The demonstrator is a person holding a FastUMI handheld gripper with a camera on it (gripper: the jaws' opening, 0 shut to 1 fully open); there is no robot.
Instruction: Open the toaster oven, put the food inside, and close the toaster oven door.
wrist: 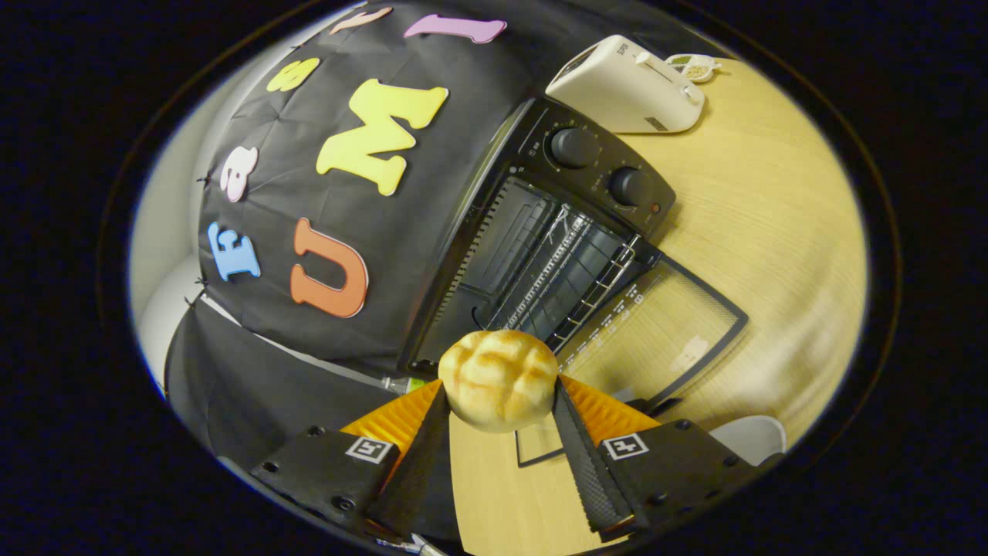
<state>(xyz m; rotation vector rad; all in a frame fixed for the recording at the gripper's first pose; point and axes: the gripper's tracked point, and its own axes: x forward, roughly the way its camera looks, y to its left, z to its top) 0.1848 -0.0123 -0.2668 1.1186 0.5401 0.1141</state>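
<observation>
Your gripper (499,386) has both fingers pressed against the sides of a round, golden-brown bread bun (498,378) with a scored top, held above the pale wooden table (764,201). Just beyond the bun stands the black toaster oven (540,232), its glass door (656,324) folded down flat and its wire rack (567,270) exposed. A white pop-up toaster (629,85) sits behind the oven.

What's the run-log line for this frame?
phase: carry to oven | gripper: shut on bread roll | toaster oven: door open, wire rack bare | roll just short of the opening | door not yet closed
</observation>
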